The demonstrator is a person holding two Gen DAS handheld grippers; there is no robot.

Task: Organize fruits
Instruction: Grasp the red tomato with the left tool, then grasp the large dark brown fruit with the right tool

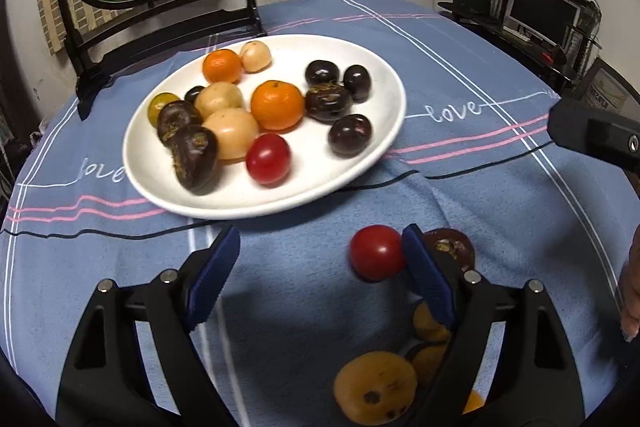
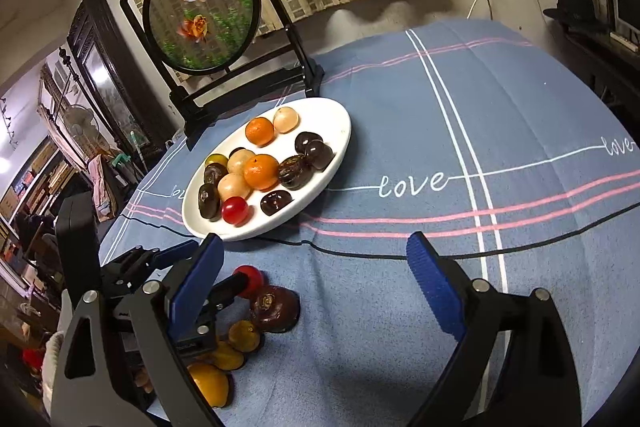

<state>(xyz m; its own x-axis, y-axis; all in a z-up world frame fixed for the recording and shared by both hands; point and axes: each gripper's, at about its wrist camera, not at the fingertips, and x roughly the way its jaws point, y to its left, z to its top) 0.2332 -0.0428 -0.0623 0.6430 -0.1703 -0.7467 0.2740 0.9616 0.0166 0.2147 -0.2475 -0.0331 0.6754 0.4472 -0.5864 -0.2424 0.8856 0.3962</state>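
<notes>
Both grippers, left and right, stand wide and empty. The plate collects sorted fruit; the loose tomato beside the left gripper probably goes next.

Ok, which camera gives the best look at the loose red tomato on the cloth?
The left wrist view: the loose red tomato sits nearly whole, just left of that gripper's right finger. In the right wrist view it is partly hidden behind the left gripper's finger.
</notes>
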